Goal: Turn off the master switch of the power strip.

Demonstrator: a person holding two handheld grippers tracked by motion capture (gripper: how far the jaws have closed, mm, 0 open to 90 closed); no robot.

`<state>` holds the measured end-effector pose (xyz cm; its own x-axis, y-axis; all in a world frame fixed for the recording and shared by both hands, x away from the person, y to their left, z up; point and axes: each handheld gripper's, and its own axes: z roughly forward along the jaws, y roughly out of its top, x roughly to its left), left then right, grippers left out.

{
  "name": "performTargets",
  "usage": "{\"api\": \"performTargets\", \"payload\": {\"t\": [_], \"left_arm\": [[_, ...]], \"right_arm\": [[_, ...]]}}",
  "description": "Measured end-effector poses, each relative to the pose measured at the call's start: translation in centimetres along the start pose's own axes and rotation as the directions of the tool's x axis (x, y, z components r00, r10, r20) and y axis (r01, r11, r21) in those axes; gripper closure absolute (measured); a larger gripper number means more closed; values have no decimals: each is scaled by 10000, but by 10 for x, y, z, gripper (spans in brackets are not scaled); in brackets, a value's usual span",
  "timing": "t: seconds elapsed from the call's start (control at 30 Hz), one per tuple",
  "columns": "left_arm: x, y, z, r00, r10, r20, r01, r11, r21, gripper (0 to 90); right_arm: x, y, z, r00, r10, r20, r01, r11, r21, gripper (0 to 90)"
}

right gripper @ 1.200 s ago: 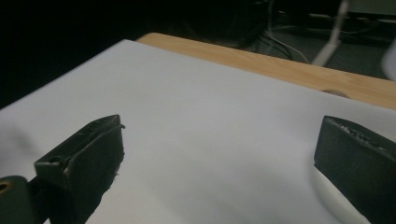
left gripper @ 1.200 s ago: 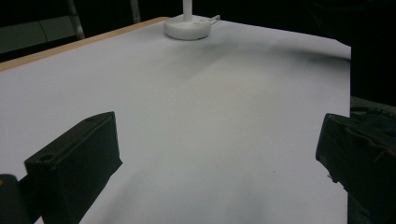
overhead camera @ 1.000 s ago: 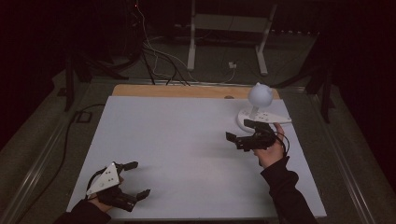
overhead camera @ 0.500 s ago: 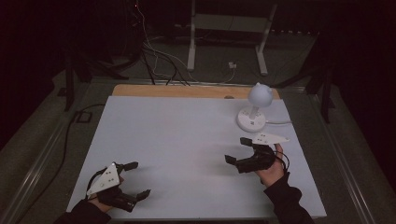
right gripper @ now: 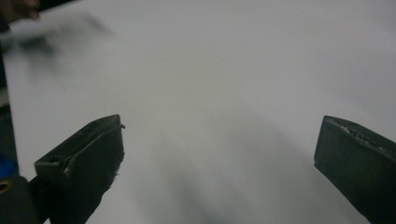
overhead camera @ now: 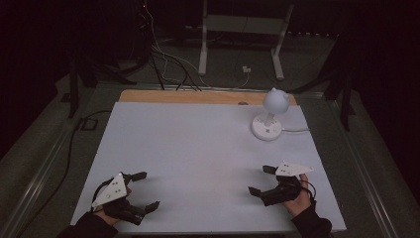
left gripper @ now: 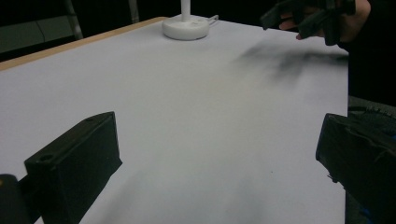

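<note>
- The left gripper (overhead camera: pixel 142 190) is seen in the high view at the near left corner of the white table (overhead camera: pixel 198 148), held in a hand from the bottom edge.
- Its jaws are spread wide apart and nothing is held between them; in the left gripper view only bare table surface lies between the two black jaws.
- The right gripper (overhead camera: pixel 261 180) is seen in the high view near the front right edge of the table, held in the person's right hand (overhead camera: pixel 297 196).
- Its jaws are likewise spread wide, with nothing gripped; bare white surface is seen between them in the right gripper view.
- The two grippers are well apart from each other, both pointing inward across the table.
- A white lamp (overhead camera: pixel 271 115) with a round head and a flat round base is stood at the far right of the table, well apart from both grippers; its cable is led off to the right.
- In the left gripper view the lamp's base (left gripper: pixel 186 27) is seen at the far edge, with the right gripper (left gripper: pixel 299 14) beside it at the upper right.
</note>
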<state>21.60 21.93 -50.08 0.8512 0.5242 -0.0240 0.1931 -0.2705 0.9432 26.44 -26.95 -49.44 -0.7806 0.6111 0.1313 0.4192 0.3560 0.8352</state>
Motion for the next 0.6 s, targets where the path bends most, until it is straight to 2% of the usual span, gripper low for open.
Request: {"api": "performTargets", "payload": {"t": [0.17, 0.37, 0.57, 0.6], "left_arm": [[0, 0, 0, 10000, -2, 13, 2, 10000, -12, 3], [0, 0, 0, 10000, 0, 31, 0, 10000, -10, 3], [0, 0, 0, 10000, -18, 33, 18, 10000, -18, 3], [0, 0, 0, 10000, 0, 44, 0, 10000, -2, 3]], "right_arm": [[0, -12, -6, 10000, 15, 90, -17, 9997, 225, 11], [1, -25, -15, 9984, -127, 550, 104, 9991, 410, 12], [-1, -36, -23, 9960, -61, 889, 11, 9984, 568, 12], [-2, -37, -24, 9958, 44, 918, -87, 9989, 468, 12]]}}
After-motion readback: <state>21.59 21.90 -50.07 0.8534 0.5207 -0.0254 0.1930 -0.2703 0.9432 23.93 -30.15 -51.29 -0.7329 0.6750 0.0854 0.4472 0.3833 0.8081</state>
